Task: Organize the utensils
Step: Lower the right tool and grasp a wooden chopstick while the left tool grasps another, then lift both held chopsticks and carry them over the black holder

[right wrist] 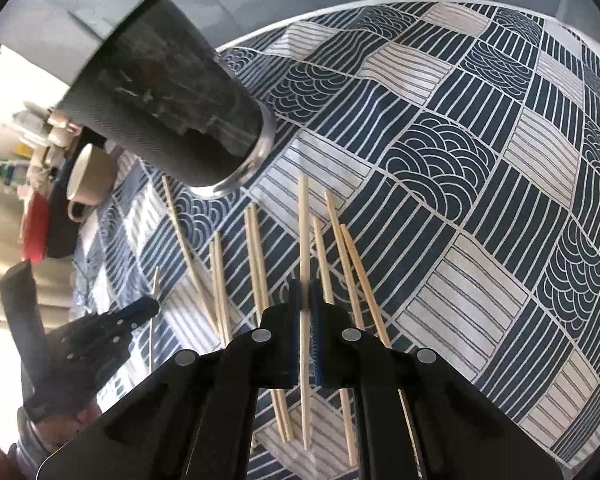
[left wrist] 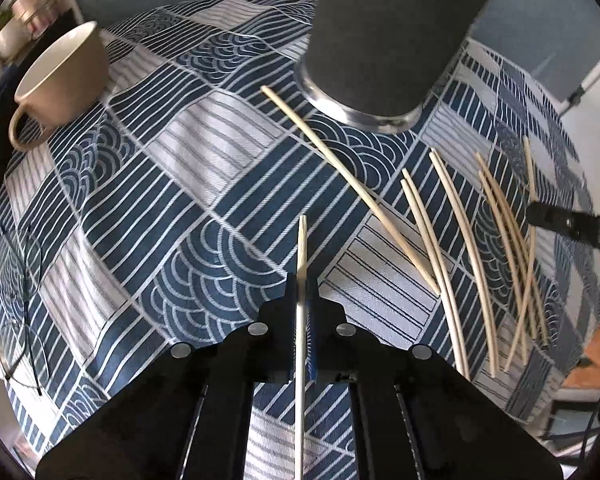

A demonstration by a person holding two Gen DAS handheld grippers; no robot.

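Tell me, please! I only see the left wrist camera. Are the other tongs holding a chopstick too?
Observer: Yes. The right tongs are shut on the right chopstick, pinching it about halfway along.
Operator: Is anything hiding behind the cup?
Observer: A red thing sits just beyond the beige cup. I cannot tell what it is.
Operator: What do my tongs look like from over there?
Observer: From the side, the left tongs point down at the cloth, and the left chopstick pokes out past their tips.
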